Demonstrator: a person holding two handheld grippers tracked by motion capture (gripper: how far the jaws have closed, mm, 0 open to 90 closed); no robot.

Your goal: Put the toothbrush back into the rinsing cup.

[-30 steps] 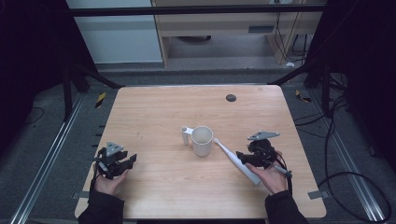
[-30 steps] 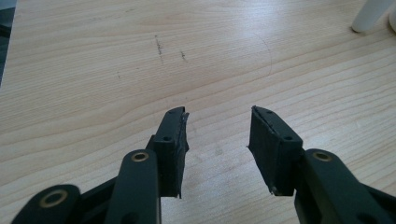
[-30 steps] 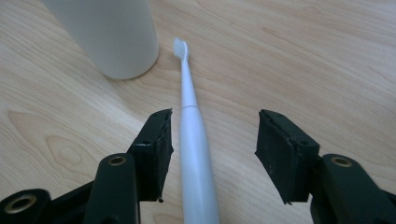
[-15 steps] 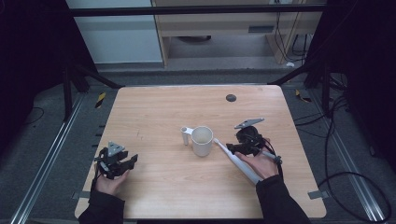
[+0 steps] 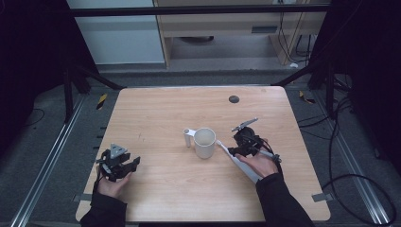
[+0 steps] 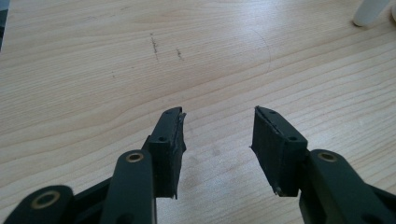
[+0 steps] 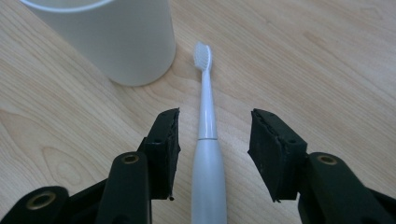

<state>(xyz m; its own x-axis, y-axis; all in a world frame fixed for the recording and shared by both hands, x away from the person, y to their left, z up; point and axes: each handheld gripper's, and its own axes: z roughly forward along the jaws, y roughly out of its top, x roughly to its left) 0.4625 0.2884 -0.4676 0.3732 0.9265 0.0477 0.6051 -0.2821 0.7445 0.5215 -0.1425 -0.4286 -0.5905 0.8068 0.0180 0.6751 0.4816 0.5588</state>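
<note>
Right gripper jaws spread — just been closing — astride the slim white electric toothbrush flat on the wooden table, bristles beside the cream ceramic mug, left gripper spread, just been opening, nothing between.

The right tool has travelled from near the worktop's right edge inward toward its middle, and it now sits over the slim white electric toothbrush, just beside the cream cylindrical ceramic mug. Its jaws have just been closing, with the toothbrush's handle lying between them, untouched by either pad. The left tool, near the left edge, has just been opening its jaws, with nothing between them.
</note>
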